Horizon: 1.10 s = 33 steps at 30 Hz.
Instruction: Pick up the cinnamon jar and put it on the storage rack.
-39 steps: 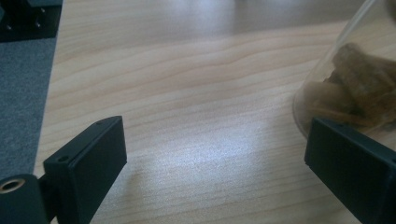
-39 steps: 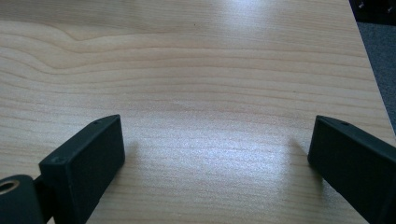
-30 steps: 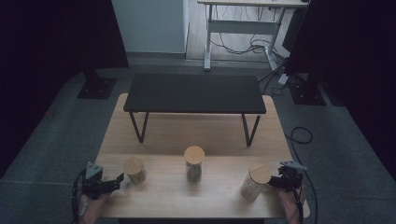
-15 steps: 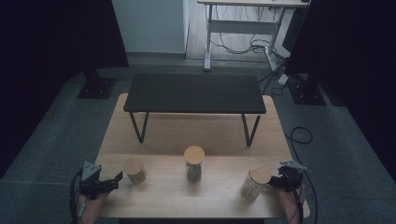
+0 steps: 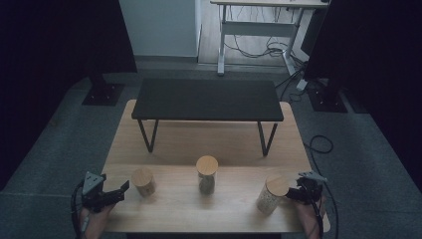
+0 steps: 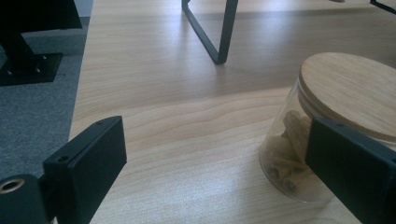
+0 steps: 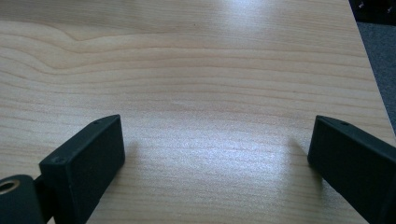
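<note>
Black fingers of the left gripper (image 6: 215, 168) and right gripper (image 7: 215, 163) gape wide, holding nothing.

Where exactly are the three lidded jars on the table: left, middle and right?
left jar (image 5: 143, 181), high view, on its wooden lid
middle jar (image 5: 206, 165), high view, on its wooden lid
right jar (image 5: 267, 199), high view, on its glass side below the lid
</note>
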### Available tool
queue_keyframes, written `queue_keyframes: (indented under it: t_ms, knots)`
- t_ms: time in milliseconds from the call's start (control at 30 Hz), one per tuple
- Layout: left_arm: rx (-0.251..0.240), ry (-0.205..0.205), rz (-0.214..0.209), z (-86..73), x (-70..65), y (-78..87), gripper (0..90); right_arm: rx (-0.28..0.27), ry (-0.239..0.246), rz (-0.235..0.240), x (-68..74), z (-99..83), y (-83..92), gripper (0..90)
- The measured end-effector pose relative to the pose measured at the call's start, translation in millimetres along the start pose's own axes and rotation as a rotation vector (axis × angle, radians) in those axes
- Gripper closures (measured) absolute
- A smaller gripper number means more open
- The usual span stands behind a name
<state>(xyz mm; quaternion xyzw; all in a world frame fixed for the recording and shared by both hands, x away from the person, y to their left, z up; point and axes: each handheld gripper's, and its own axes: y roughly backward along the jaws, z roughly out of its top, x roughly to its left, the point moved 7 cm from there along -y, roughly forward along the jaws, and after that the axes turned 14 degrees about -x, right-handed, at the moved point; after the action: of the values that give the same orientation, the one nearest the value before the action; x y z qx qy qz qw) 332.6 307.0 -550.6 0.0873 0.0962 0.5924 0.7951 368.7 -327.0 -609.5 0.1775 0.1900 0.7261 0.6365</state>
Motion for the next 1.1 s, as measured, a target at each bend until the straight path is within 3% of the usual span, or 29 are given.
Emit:
queue_keyframes:
  t_ms: [1100]
  knots:
    - [-0.091,-0.011,-0.02,22.9,-13.9,7.1,3.3,-0.001,0.003,0.002,-0.3,0.1,-0.2,3.1]
